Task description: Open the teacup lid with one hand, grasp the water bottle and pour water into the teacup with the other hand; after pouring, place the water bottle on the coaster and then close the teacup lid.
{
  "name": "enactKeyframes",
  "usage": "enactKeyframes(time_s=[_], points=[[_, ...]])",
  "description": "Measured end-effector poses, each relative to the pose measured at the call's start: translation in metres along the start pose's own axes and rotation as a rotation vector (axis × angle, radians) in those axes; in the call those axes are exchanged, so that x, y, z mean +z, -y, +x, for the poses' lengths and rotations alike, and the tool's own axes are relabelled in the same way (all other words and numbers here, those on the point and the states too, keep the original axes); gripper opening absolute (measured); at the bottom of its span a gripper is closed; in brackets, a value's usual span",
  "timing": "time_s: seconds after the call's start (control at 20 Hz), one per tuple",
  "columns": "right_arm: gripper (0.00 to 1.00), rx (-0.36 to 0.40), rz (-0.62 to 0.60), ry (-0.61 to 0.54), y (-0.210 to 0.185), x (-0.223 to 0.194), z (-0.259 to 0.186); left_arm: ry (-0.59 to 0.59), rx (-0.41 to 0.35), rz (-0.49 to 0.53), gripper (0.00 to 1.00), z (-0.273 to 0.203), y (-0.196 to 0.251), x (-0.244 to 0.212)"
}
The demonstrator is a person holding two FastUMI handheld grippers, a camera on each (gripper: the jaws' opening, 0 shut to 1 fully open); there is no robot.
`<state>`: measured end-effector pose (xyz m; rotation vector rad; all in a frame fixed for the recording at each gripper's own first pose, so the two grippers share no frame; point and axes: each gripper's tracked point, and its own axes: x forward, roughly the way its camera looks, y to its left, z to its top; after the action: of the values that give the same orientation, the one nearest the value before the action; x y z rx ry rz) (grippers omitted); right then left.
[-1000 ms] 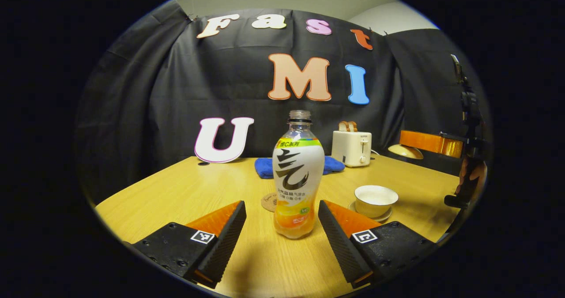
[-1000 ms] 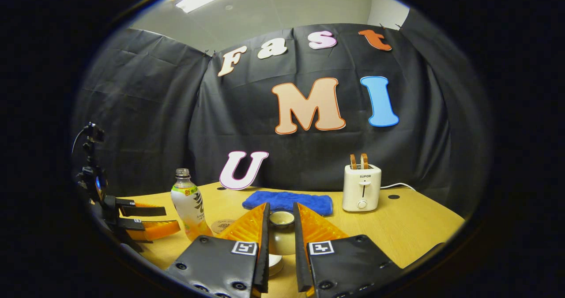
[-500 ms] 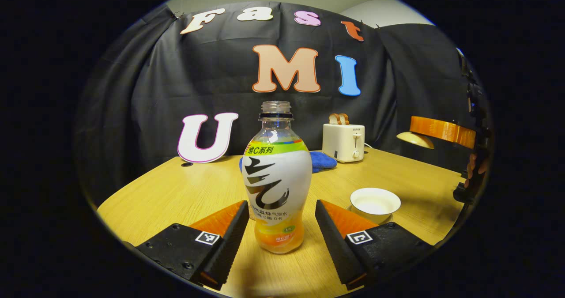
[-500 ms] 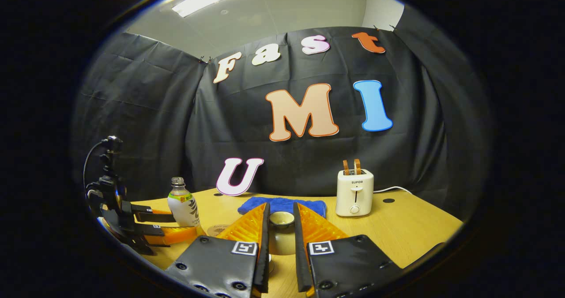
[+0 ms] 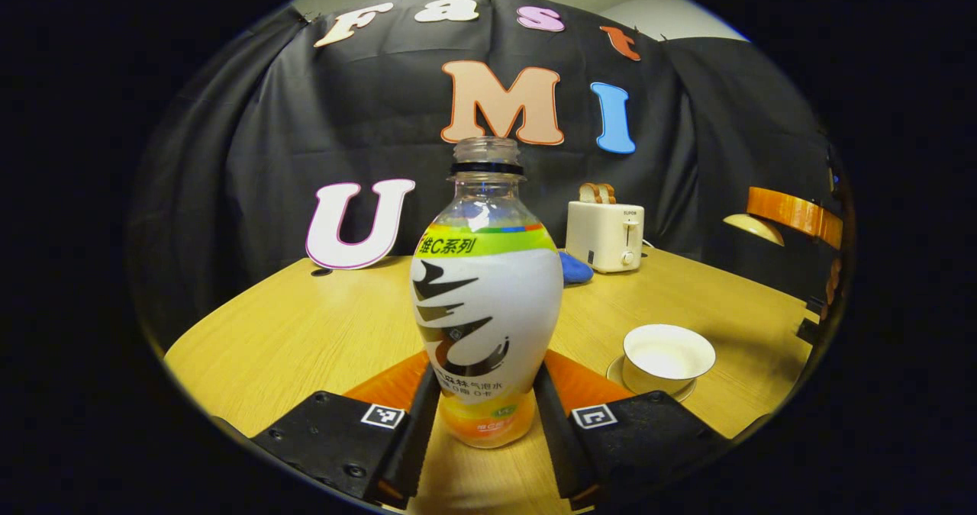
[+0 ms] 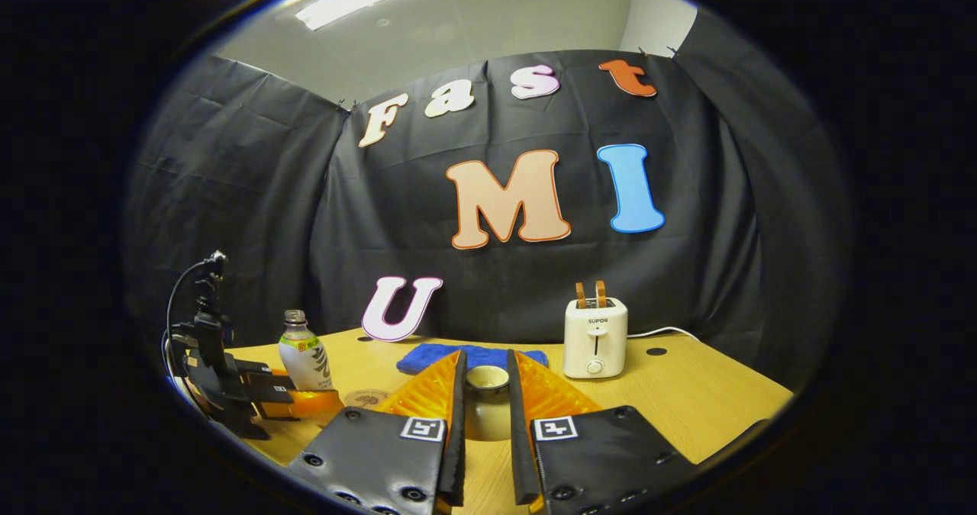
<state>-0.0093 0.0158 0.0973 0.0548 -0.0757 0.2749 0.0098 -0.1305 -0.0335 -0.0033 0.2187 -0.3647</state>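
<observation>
The open water bottle stands upright on the table, uncapped, with orange liquid at its base. My left gripper is shut on the bottle's lower body, one finger against each side. In the left gripper view the open white teacup sits on its saucer to the right. My right gripper is shut on the teacup lid by its knob, raised above the table. The same lid hangs in the air at far right. The round coaster lies beside the bottle and left gripper.
A white toaster with toast in it stands at the back of the wooden table, its cord trailing right. A blue cloth lies near the back wall. Bare tabletop stretches to the left of the bottle.
My left gripper moved forward around the bottle and its fingers closed onto it. The right gripper, still holding the lid, rose slightly higher.
</observation>
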Motion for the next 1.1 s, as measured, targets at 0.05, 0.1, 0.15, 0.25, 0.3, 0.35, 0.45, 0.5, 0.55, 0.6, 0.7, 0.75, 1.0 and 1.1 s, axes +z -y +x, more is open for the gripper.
enactKeyframes(time_s=[0.05, 0.1, 0.15, 0.25, 0.3, 0.35, 0.45, 0.5, 0.55, 0.6, 0.7, 0.75, 1.0, 1.1], points=[[0.28, -0.008, -0.003, 0.002, 0.004, 0.001, -0.001, -0.005, -0.001, 0.010, 0.61, 0.000, 0.000, 0.001], [0.28, -0.013, -0.003, 0.007, 0.007, 0.004, -0.002, -0.014, 0.001, 0.023, 0.59, 0.000, -0.001, 0.000], [0.28, -0.017, -0.002, 0.009, 0.009, 0.006, -0.004, -0.017, 0.005, 0.043, 0.60, -0.001, -0.003, 0.000], [0.29, -0.025, 0.005, 0.017, 0.014, 0.010, -0.005, -0.021, 0.028, 0.100, 0.56, -0.002, -0.006, 0.003], [0.28, -0.028, 0.009, 0.021, 0.016, 0.012, -0.007, -0.023, 0.037, 0.130, 0.56, 0.000, -0.008, 0.007], [0.28, -0.029, 0.011, 0.021, 0.017, 0.012, -0.007, -0.032, 0.047, 0.166, 0.56, 0.006, -0.009, 0.009], [0.28, -0.037, 0.012, 0.023, 0.022, 0.014, -0.009, -0.067, 0.078, 0.253, 0.56, 0.008, -0.016, 0.007], [0.27, -0.038, 0.013, 0.024, 0.022, 0.015, -0.009, -0.077, 0.090, 0.295, 0.56, 0.007, -0.018, 0.007], [0.27, -0.038, 0.013, 0.025, 0.023, 0.016, -0.009, -0.086, 0.095, 0.335, 0.56, 0.006, -0.019, 0.007], [0.27, -0.039, 0.013, 0.028, 0.023, 0.017, -0.011, -0.086, 0.097, 0.371, 0.57, 0.007, -0.018, 0.008], [0.27, -0.039, 0.010, 0.038, 0.024, 0.021, -0.013, -0.081, 0.104, 0.451, 0.57, 0.005, -0.018, 0.012], [0.28, -0.039, 0.009, 0.041, 0.024, 0.022, -0.014, -0.076, 0.109, 0.496, 0.56, 0.003, -0.019, 0.014], [0.28, -0.042, 0.020, 0.047, 0.028, 0.026, -0.016, -0.070, 0.133, 0.764, 0.56, 0.005, -0.016, 0.019], [0.29, -0.042, 0.023, 0.050, 0.029, 0.028, -0.017, -0.072, 0.129, 0.854, 0.55, 0.008, -0.012, 0.017]])
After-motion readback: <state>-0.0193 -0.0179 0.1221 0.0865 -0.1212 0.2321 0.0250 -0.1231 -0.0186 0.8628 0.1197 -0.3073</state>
